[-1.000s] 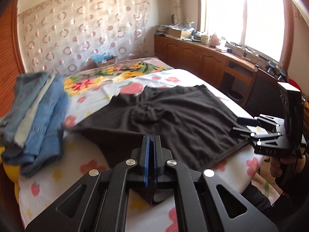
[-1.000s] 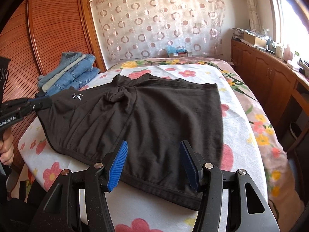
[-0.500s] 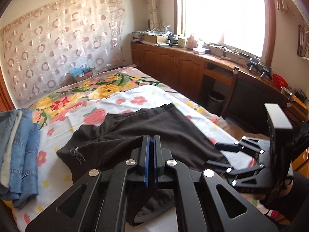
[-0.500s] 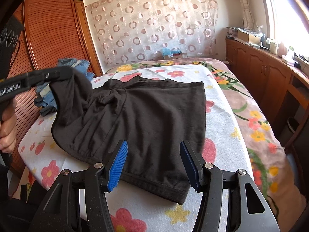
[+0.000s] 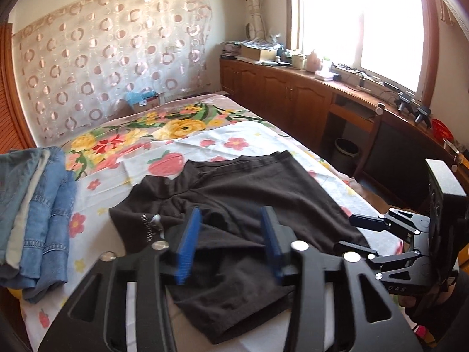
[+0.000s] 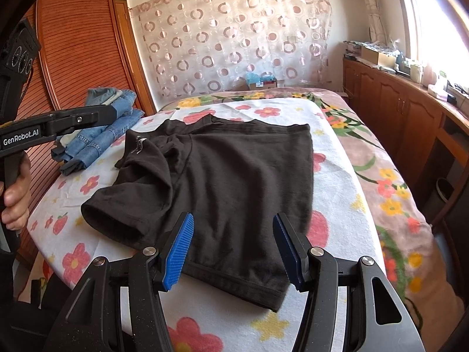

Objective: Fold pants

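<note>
My left jaws have just been opening and let go the black pants, which lie on the bed before my empty, parted right jaws, so I should flatten the rumpled flap before the next fold.

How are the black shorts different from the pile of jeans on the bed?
The black shorts are dark and plain; the jeans are blue denim. The shorts lie spread out, one side folded over; the jeans sit stacked in a folded pile. The shorts are mid-bed, the jeans near the wardrobe edge. Both rest on the floral bedspread.
</note>
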Demonstrator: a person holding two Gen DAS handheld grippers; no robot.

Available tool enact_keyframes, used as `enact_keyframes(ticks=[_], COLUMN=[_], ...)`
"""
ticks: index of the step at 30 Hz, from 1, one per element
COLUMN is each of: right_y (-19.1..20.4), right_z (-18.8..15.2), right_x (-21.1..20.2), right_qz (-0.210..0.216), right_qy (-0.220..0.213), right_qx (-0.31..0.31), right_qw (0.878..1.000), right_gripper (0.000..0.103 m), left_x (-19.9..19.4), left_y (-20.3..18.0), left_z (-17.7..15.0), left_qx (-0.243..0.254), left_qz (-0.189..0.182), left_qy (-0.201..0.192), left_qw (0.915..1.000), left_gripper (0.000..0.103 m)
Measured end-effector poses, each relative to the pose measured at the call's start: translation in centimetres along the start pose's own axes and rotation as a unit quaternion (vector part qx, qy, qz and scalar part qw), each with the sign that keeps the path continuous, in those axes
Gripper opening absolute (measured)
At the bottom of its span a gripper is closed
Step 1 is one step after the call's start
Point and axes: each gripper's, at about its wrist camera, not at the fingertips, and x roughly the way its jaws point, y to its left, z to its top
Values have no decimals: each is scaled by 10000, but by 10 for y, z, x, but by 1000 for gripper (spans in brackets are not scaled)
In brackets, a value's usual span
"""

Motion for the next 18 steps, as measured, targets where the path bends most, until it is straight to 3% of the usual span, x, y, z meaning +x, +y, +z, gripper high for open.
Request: enact_keyframes(ticks=[1,2,3,15,18], right_y=[1,3,5,31,37], right_z=[1,2,3,9,7], right_x=[1,2,3,26,32], right_qz=[21,37,56,564,692], right_qy=[4,4,7,125,221], right_qx=[-11,-25,-50,-154,-214], right_qw=[10000,10000,10000,9982,9971], right_gripper=[58,58,58,58,52], left_x=[1,2,2,8,7], left_y=[4,8,14,52,58], left_z=[-3,-5,-9,-52,-64], left_qx=[-17,-54,-144,-544,-611], left_qz=[45,77,120,405,428], left_qy=[12,13,-12,225,265], left_qw=[10000,10000,9998,9974,9969], left_gripper=[59,75,81,81,81])
